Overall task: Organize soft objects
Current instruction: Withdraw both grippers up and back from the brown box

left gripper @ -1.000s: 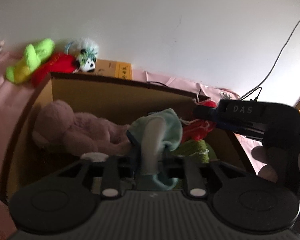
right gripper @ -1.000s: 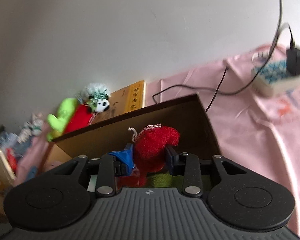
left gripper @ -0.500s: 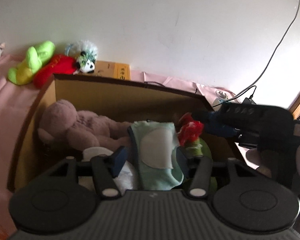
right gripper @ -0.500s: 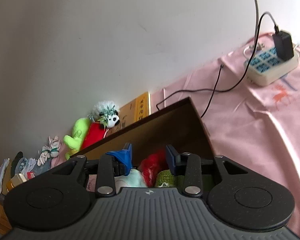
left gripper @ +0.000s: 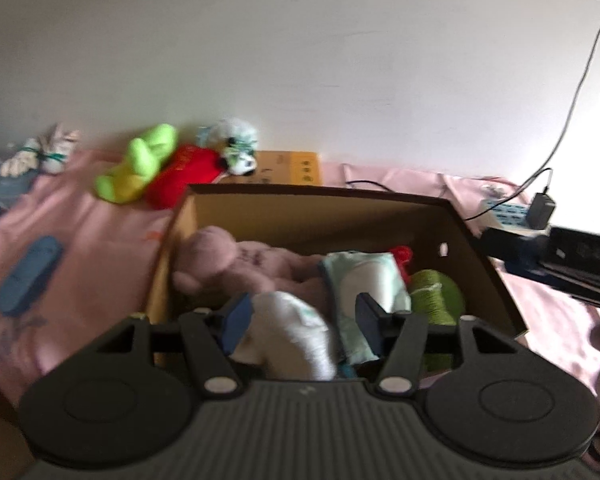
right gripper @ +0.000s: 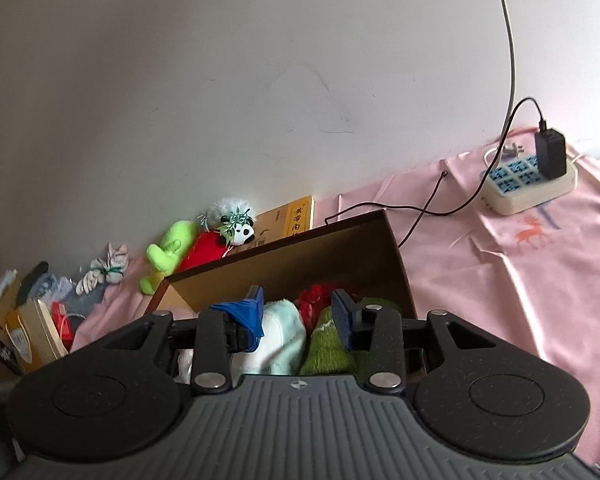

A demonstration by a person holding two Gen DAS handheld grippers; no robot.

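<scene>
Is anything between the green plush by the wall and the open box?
Nothing visible: the green plush lies on the pink cloth beside the red plush, just outside the box's back left corner, with bare cloth between.

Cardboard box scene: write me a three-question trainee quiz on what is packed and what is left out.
1. True or false: the pink plush bear lies inside the cardboard box.
2. Which toy lies outside the box, by the wall? A) lime-green plush B) green yarn ball C) mint cloth
3. Is either the left gripper or the right gripper gripping anything?

Key: 1 true. 2 A. 3 No, both stand open above the box and hold nothing.
</scene>
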